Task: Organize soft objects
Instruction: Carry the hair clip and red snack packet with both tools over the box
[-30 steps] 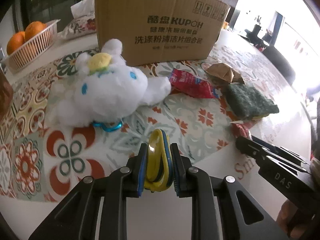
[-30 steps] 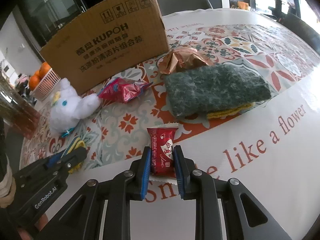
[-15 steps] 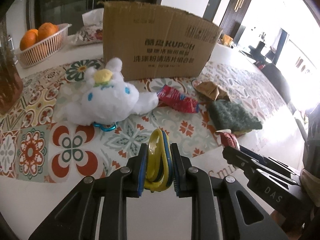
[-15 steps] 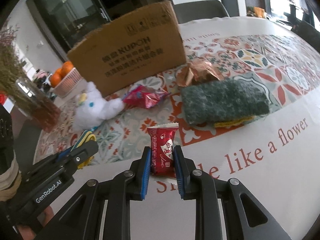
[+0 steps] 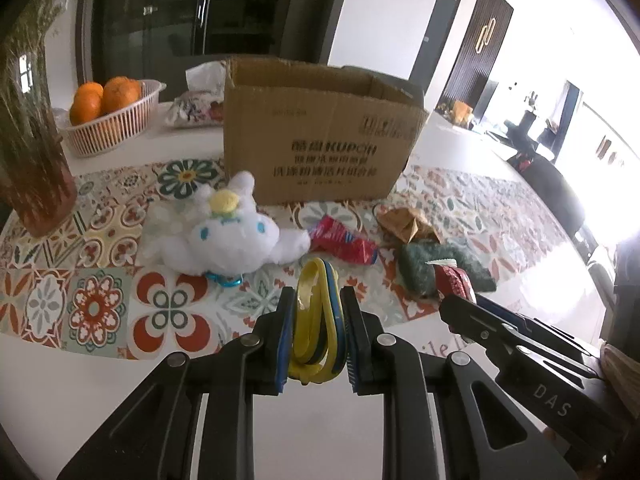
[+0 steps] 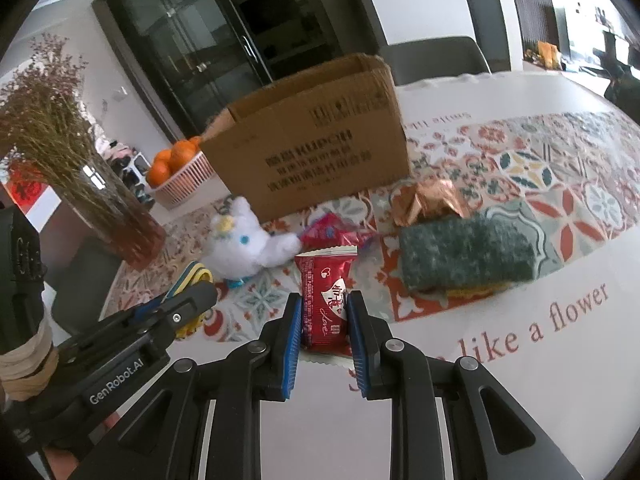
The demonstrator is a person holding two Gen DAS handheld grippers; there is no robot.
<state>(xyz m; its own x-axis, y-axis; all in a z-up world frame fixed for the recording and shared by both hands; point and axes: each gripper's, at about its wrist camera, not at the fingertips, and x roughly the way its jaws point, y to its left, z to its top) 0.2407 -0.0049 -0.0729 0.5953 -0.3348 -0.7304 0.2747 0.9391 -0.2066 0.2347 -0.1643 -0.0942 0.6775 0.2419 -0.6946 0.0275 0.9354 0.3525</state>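
My left gripper (image 5: 316, 304) is shut on a folded yellow and blue band (image 5: 316, 320), held above the table. My right gripper (image 6: 325, 308) is shut on a red snack packet (image 6: 325, 300), also lifted off the cloth. Behind both stands an open cardboard box (image 5: 320, 148) (image 6: 316, 156). In front of it lie a white plush toy (image 5: 232, 236) (image 6: 248, 236), a red wrapper (image 5: 344, 242) (image 6: 332, 228), a crumpled copper foil wrapper (image 5: 406, 220) (image 6: 432, 202) and a green scouring sponge (image 5: 420, 268) (image 6: 464, 254). The right gripper (image 5: 460, 304) shows at the lower right of the left wrist view.
A basket of oranges (image 5: 108, 116) (image 6: 176, 172) and a vase of dried flowers (image 5: 32, 148) (image 6: 100, 196) stand at the left. A tissue pack (image 5: 196, 104) lies behind the box. The patterned tablecloth (image 5: 92, 304) covers the table; a dark chair (image 6: 436, 60) stands beyond it.
Both grippers have risen with their loads, so the table and box look farther away and the box's open top now shows. Nothing on the table has shifted.
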